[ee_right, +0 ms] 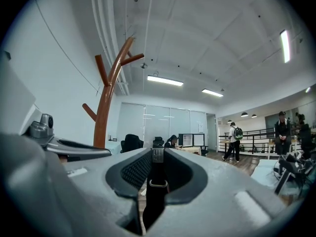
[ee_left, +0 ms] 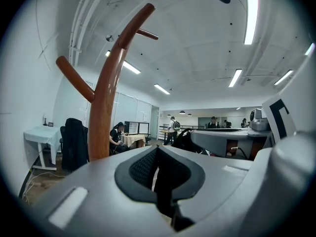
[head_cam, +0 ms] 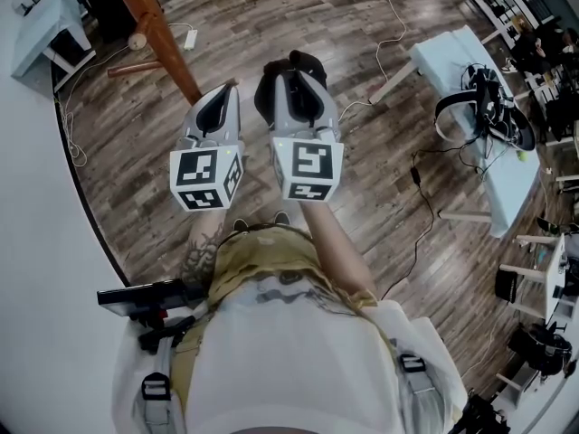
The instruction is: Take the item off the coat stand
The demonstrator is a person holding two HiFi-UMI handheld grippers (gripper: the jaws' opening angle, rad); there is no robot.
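At the bottom of the head view the person's pale shirt fills the frame, and both forearms reach up toward the middle, each ending in a marker cube. The left hand-held gripper sits just left of centre; in its own view the left hand-held gripper has its jaws drawn together at the tips, with only a thin sliver of light behind them and nothing between. The right hand-held gripper lies just beside it, and a black item bunches at its tips. In the right gripper view the jaws of this hand-held gripper are clamped on the item's black strap, which runs straight down the middle of the frame with a metal ring on it. The item hangs apart from the wooden coat stand, whose pole crosses the upper left of the head view above the left hand-held gripper. In the left gripper view the coat stand rises in the left half of the frame, near. In the right gripper view the same stand stands farther off at the left. Wood-plank floor spreads beyond, with a white surface at the right edge carrying a headset and cables. Far back, a seated person and a standing person with a backpack are visible.
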